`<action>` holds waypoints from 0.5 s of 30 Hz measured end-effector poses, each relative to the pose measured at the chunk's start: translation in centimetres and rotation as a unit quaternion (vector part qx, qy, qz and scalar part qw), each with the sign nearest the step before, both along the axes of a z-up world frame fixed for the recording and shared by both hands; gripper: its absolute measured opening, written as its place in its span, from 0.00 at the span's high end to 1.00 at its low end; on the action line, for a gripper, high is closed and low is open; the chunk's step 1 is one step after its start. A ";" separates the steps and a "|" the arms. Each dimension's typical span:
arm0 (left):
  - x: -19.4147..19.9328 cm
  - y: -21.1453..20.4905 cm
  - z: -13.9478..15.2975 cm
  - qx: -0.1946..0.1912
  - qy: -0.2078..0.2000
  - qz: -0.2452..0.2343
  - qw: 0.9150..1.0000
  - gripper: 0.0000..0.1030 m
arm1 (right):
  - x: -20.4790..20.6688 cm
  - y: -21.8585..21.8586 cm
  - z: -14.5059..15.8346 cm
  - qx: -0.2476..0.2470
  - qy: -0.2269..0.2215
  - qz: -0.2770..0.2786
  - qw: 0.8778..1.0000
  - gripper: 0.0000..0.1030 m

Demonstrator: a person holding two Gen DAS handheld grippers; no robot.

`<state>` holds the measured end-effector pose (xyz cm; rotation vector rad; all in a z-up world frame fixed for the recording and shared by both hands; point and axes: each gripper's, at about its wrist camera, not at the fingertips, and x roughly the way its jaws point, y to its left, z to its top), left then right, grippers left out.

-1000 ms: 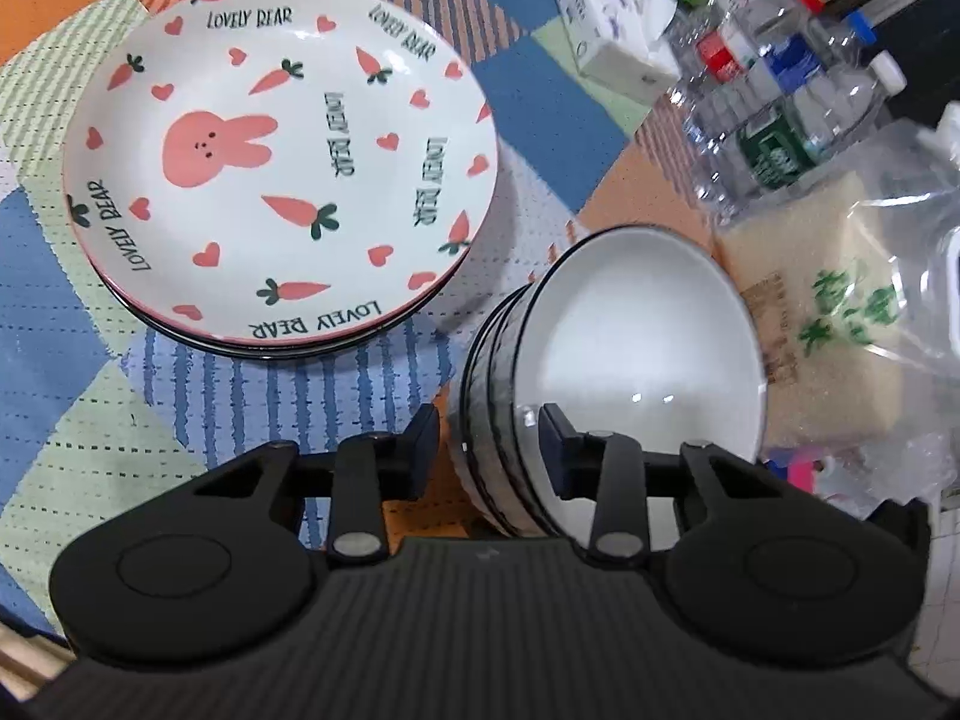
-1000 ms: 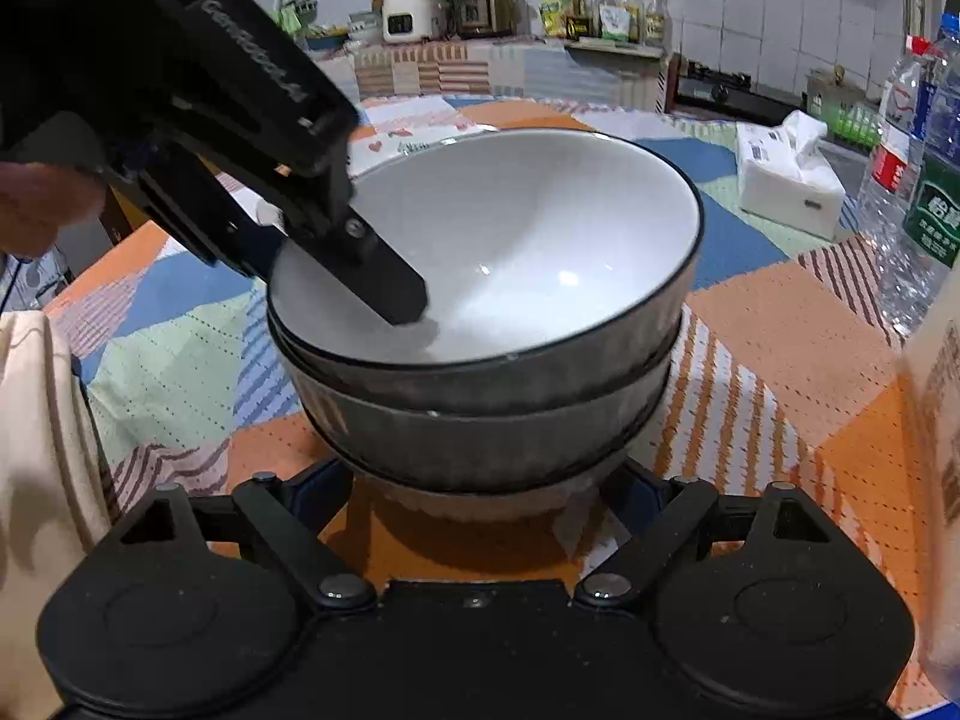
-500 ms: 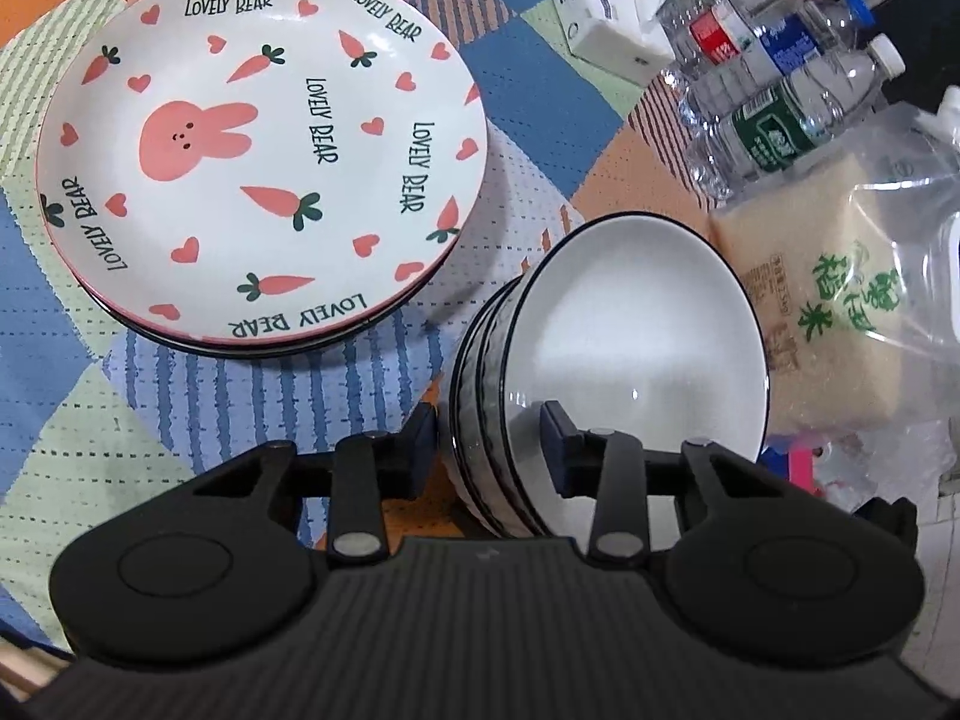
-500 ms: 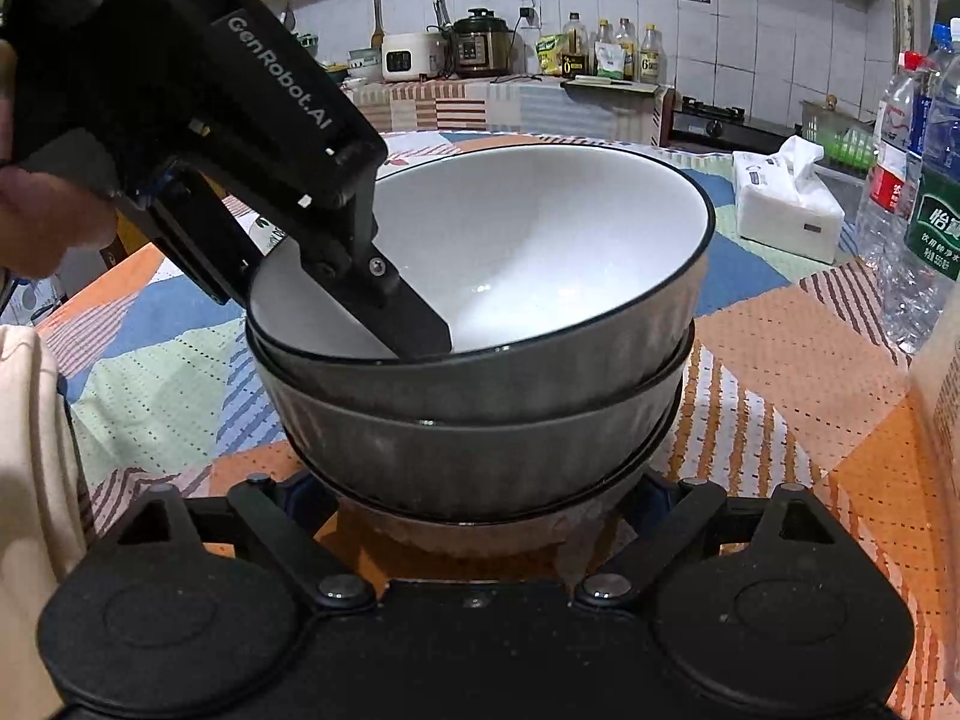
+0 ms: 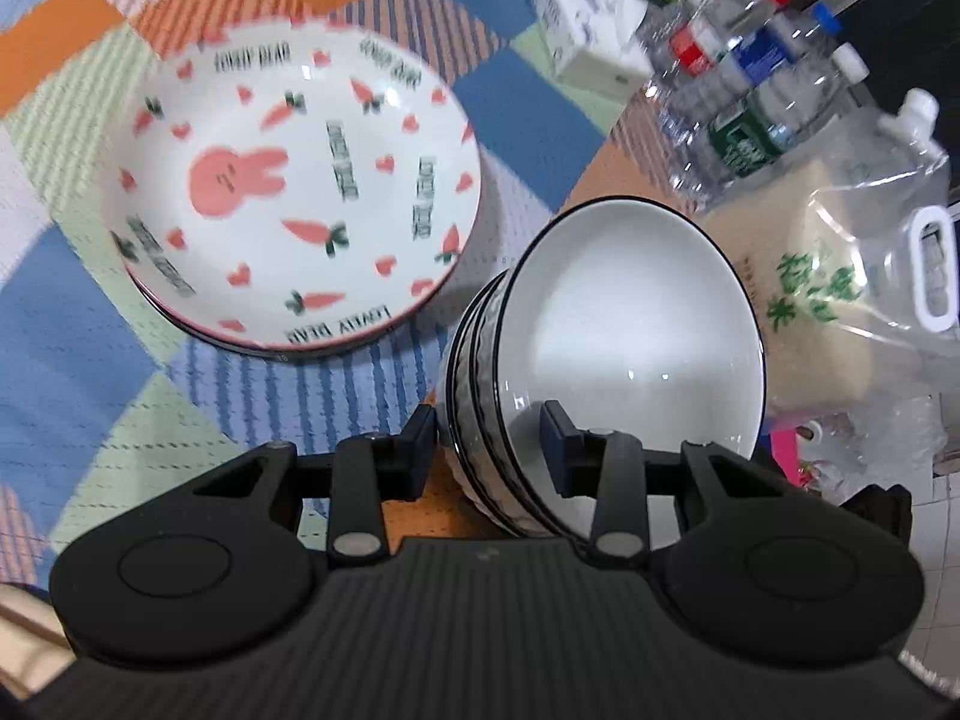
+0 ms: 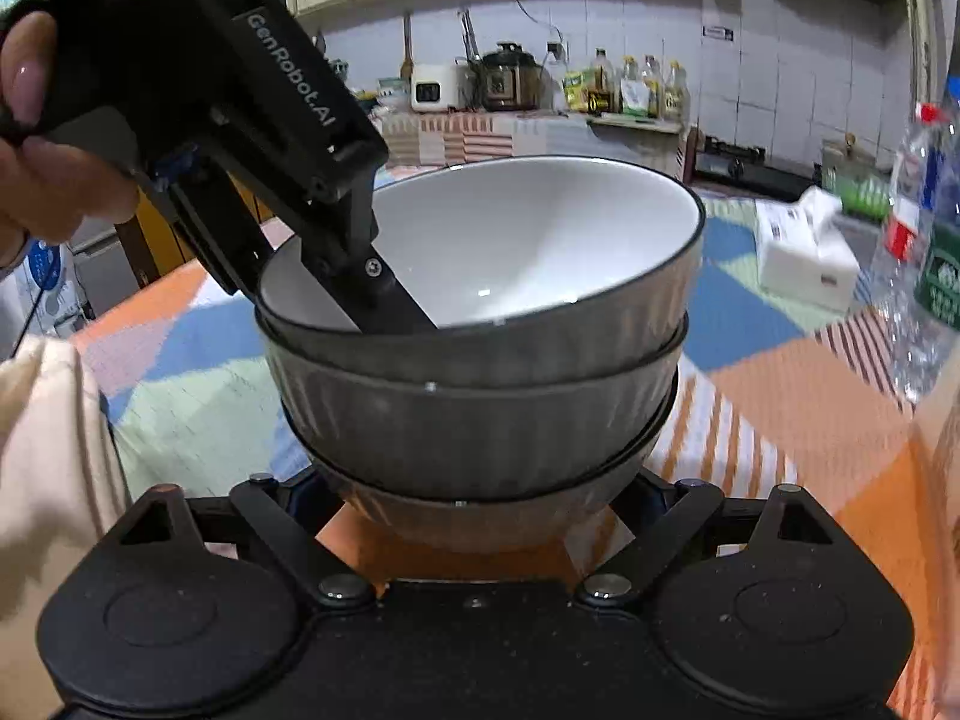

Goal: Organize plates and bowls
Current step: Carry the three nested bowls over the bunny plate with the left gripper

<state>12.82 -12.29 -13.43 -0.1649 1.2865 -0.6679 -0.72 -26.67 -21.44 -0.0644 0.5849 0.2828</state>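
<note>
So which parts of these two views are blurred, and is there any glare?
Left wrist view: rabbit plate and bottles smeared, stacked bowls sharp, small highlights inside. Right wrist view: bowls crisp, tissue pack and tablecloth soft, fisheye bending cabinets.

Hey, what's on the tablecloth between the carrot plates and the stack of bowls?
Nothing: bare striped tablecloth separates the carrot plates from the stack of bowls, seen in the left wrist view.

Water bottles (image 5: 756,96), tissue pack (image 5: 585,42), rice bag (image 5: 810,276) on patchwork cloth (image 5: 72,324).
</note>
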 end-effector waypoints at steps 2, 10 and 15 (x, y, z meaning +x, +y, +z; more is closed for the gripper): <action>0.0 0.5 1.4 -0.003 -0.011 0.001 1.000 0.66 | 0.1 0.3 1.1 -0.001 -0.011 0.003 1.000 0.09; 1.1 2.2 6.7 -0.001 -0.076 0.014 0.997 0.66 | 2.2 2.1 5.4 -0.023 -0.045 0.016 0.999 0.09; 3.1 4.2 8.4 -0.012 -0.091 0.037 0.995 0.66 | 4.7 2.9 7.0 -0.029 -0.071 0.037 0.996 0.09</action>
